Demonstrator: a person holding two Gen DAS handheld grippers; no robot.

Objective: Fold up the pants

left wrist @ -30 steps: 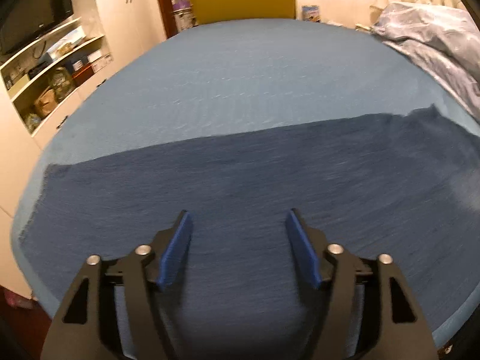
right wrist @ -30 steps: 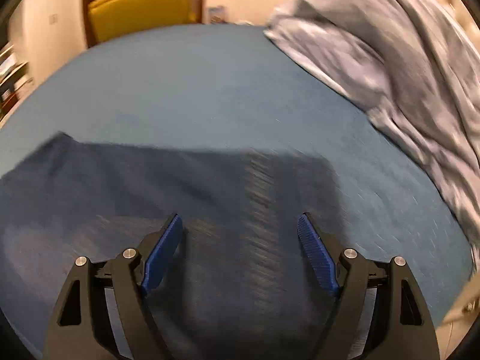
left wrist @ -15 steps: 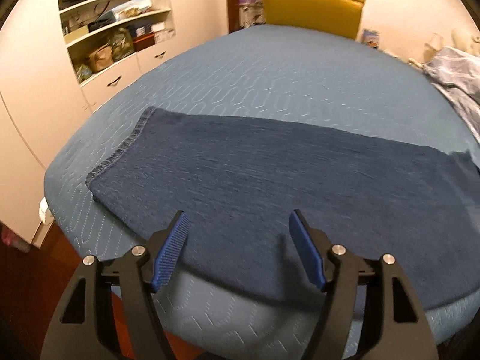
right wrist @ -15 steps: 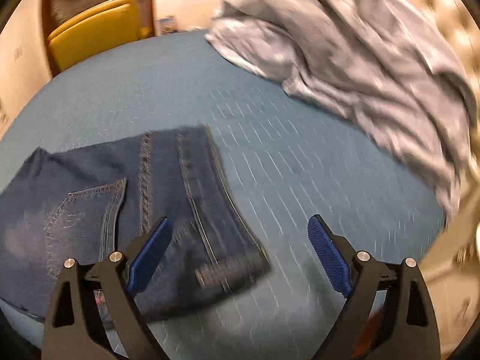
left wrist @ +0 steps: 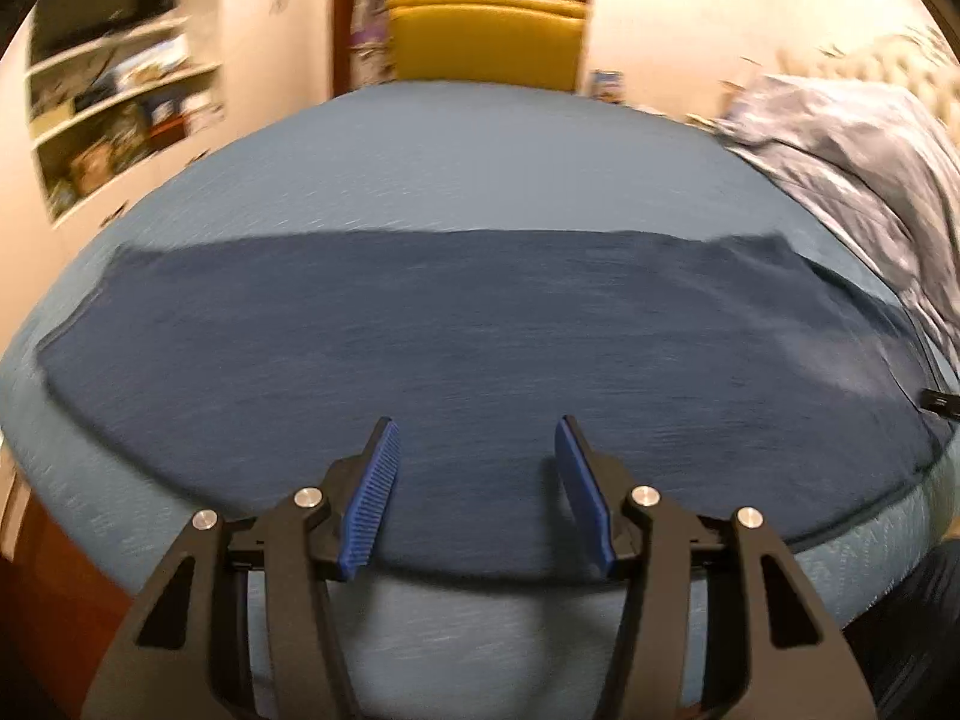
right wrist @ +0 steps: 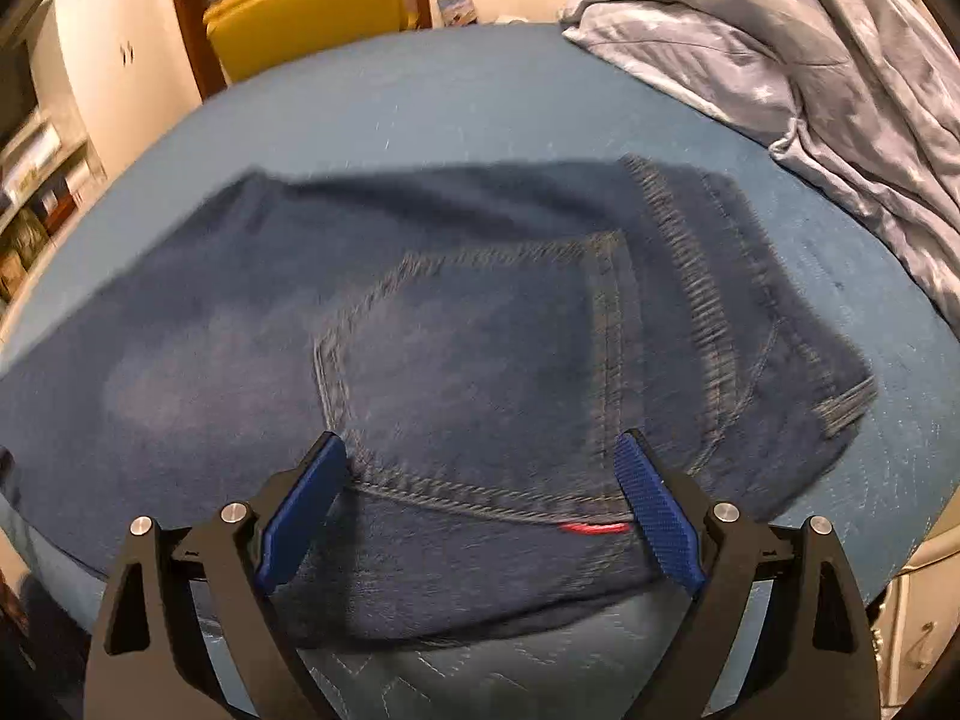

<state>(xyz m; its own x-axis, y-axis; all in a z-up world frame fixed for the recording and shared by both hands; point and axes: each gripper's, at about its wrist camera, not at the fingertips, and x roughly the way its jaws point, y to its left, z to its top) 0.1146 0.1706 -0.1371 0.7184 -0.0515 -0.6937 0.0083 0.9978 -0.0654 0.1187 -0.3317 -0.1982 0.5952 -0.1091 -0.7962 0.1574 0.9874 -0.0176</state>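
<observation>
Warm, dim indoor light. Both fisheye views bow hard toward black corners. Motion blur smears the shelves [left wrist: 120, 120] at ten o'clock and the jeans [right wrist: 420, 330]; gripper shadows fall at six o'clock.

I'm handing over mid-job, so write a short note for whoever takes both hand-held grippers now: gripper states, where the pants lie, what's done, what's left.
Left hand-held gripper: open, empty, jaws just been closing, over the leg part of the pants.
Right hand-held gripper: open wide, empty, jaws just been opening, over the back pocket at the waist end.
Pants lie flat along the near edge of the bed, apparently already halved leg on leg.
Left: fold them across their length.
</observation>
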